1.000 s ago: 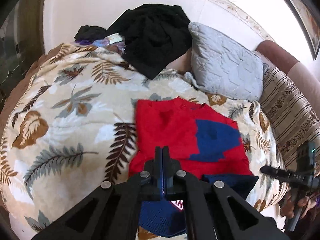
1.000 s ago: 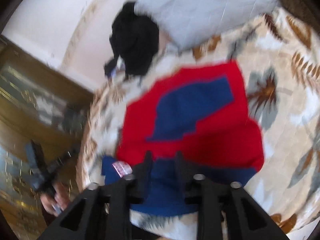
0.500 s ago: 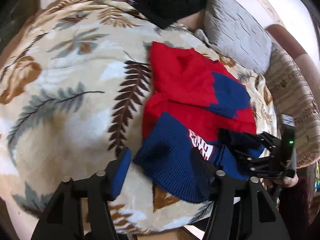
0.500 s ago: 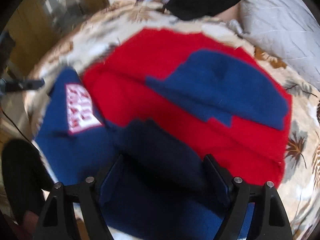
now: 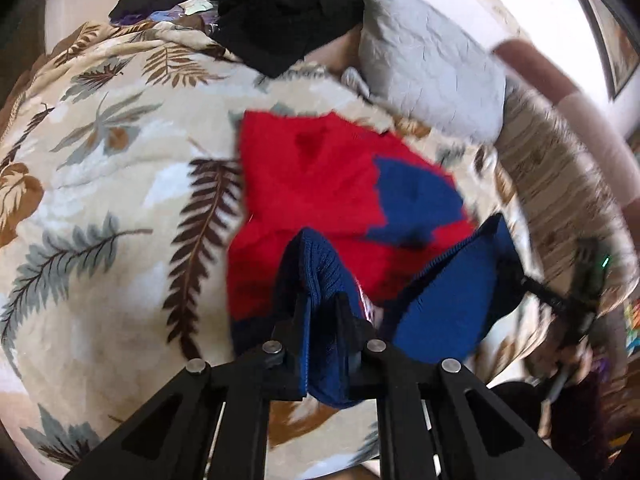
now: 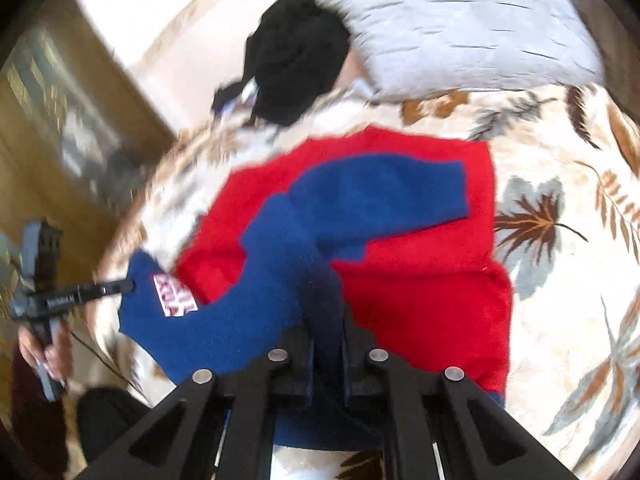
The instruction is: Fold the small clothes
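A red sweater (image 5: 312,184) with a blue sleeve folded across it lies on the leaf-print blanket (image 5: 100,200). In the left wrist view my left gripper (image 5: 322,300) has the sweater's blue ribbed hem (image 5: 316,264) between its pads, the jaws closing on it and the fabric bunched up. My right gripper (image 6: 326,320) is shut on the blue hem (image 6: 240,320) further along, near a white and red label (image 6: 174,294). The right wrist view shows the left gripper (image 6: 120,286) at the hem's far corner, held by a hand (image 6: 44,344).
A grey quilted pillow (image 5: 432,72) and a black garment (image 5: 280,12) lie at the head of the bed. A striped cushion (image 5: 560,184) lines the right side. A wooden cabinet (image 6: 48,120) stands beyond the bed's left edge.
Half a second ago both grippers stood open around the blue hem. Now both have closed on it and the hem is raised off the blanket.
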The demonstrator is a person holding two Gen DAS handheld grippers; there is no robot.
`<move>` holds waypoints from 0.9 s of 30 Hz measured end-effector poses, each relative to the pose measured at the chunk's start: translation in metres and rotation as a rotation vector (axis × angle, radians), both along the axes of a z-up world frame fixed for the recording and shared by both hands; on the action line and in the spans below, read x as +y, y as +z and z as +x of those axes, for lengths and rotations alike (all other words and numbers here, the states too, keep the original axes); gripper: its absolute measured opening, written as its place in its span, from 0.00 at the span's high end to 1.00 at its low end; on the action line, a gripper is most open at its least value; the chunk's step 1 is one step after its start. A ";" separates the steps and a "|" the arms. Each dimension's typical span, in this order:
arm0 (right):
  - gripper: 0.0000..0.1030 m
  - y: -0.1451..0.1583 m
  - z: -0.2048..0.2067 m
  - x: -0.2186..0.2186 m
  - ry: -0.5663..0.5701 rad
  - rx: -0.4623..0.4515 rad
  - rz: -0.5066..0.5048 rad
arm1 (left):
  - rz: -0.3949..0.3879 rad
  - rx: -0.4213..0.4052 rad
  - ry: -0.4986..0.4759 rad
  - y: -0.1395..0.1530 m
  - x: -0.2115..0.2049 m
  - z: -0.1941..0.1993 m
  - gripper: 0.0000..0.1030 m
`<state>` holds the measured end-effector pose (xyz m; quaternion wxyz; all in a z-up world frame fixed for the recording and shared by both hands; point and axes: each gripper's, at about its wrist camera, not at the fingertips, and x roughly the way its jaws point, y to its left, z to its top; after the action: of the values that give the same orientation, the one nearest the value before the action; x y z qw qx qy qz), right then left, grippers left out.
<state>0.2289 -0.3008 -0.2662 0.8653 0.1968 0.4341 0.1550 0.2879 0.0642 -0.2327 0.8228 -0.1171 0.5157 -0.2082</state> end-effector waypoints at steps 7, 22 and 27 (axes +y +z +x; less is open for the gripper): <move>0.90 0.015 0.050 -0.045 -0.169 -0.029 0.128 | -0.072 0.003 0.094 0.037 -0.002 0.081 0.90; 0.86 -0.085 0.164 -0.119 -0.543 0.133 0.308 | -0.021 0.029 0.315 -0.042 -0.001 0.242 0.90; 0.38 -0.052 0.137 -0.124 -0.583 0.007 0.257 | 0.046 -0.119 0.345 -0.017 0.005 0.195 0.73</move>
<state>0.3660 -0.4250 -0.3186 0.8400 0.4210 0.3392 -0.0464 0.4825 0.0689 -0.2500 0.8778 -0.1725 0.4429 -0.0590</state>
